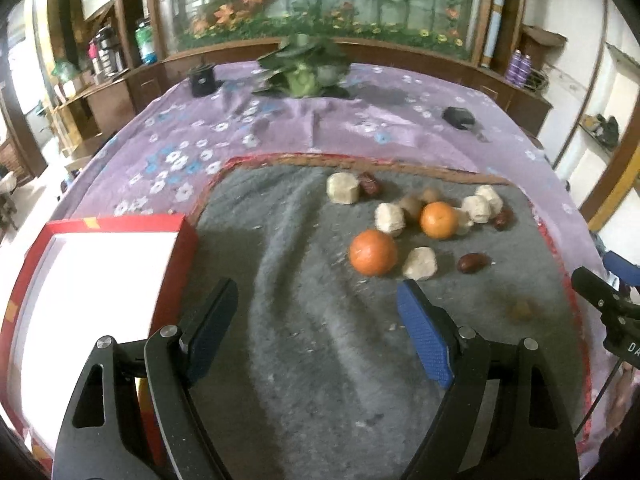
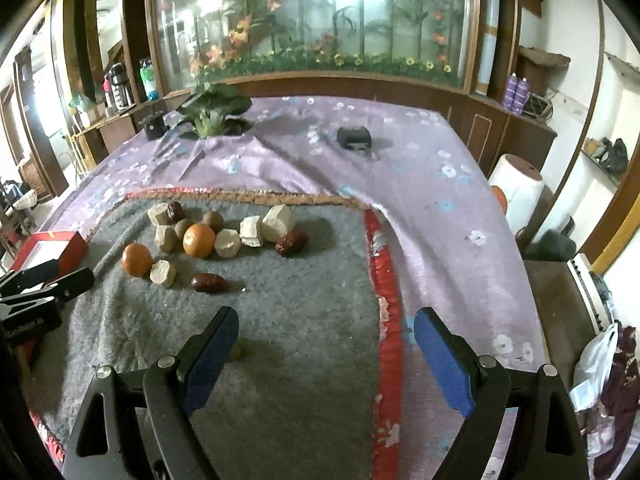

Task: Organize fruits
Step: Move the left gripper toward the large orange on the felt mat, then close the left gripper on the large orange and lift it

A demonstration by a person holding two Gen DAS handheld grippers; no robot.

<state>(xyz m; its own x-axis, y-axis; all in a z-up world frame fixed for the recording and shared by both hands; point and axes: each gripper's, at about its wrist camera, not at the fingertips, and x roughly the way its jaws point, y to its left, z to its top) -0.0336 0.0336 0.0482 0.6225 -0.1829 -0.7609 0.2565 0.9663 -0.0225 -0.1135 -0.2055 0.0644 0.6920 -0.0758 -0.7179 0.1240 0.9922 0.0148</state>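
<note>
Two oranges (image 1: 373,253) (image 1: 439,220) lie on a grey mat (image 1: 304,320) among several pale beige chunks (image 1: 419,263), dark red dates (image 1: 473,263) and small brown round fruits (image 1: 412,206). The same pile shows in the right wrist view, with an orange (image 2: 199,240) and a date (image 2: 209,282). A red box with a white inside (image 1: 92,280) sits left of the mat. My left gripper (image 1: 316,320) is open and empty, short of the nearer orange. My right gripper (image 2: 326,344) is open and empty over the mat's right edge.
A purple flowered cloth (image 1: 280,128) covers the table. A leafy plant (image 1: 304,64), a black holder (image 1: 202,80) and a black pouch (image 2: 354,136) stand at the back. A small brownish bit (image 1: 520,310) lies on the mat. A white roll (image 2: 520,188) stands off the right side.
</note>
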